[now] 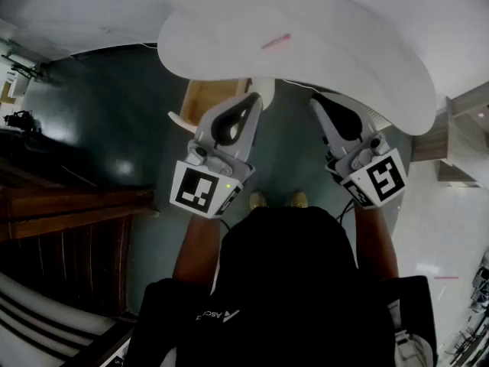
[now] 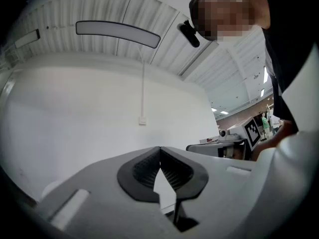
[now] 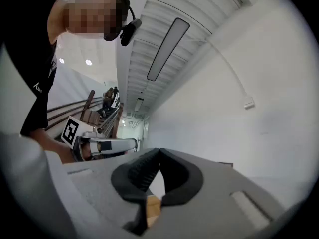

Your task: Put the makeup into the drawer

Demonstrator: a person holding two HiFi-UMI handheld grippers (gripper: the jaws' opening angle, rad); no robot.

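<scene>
Makeup, a pink stick, lies apart from my claws. My left claw and right claw are both closed on nothing, side by side mid-frame. Just beyond the left one a wooden drawer stands open under the white table, where the stick rests, upper centre.

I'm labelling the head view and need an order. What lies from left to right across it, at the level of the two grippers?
Dark brown wooden stairs → left gripper with its marker cube, jaws shut → right gripper with its marker cube → light wooden shelving at the right edge.
</scene>
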